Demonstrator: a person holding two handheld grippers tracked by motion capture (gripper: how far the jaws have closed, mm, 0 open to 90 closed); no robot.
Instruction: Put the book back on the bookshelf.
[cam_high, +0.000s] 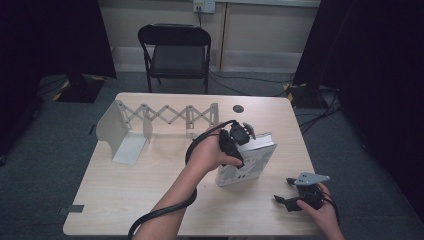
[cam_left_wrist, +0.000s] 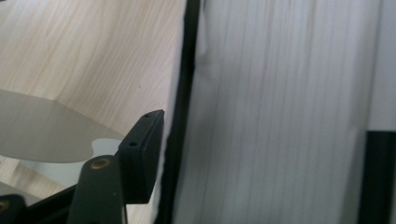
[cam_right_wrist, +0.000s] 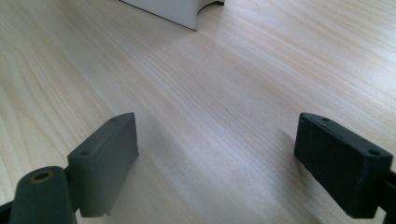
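A thick white book (cam_high: 247, 162) stands tilted on its lower edge on the wooden table (cam_high: 150, 190), right of centre. My left gripper (cam_high: 244, 142) reaches over its top from the left. In the left gripper view the page block (cam_left_wrist: 280, 112) sits between the jaws. The left pad (cam_left_wrist: 140, 154) lies just off the cover, so the left gripper (cam_left_wrist: 261, 168) is open around the book. My right gripper (cam_high: 287, 199) rests low near the table's front right corner. Its jaws stand wide apart over bare wood (cam_right_wrist: 215, 163), with a corner of the book (cam_right_wrist: 177, 11) farther off.
A grey metal bookend rack with a scissor lattice (cam_high: 150, 122) stands at the table's back left, its plate (cam_left_wrist: 42, 130) visible beyond the left jaw. A dark round cap (cam_high: 238, 108) sits in the tabletop behind the book. A black folding chair (cam_high: 175, 50) stands beyond the table.
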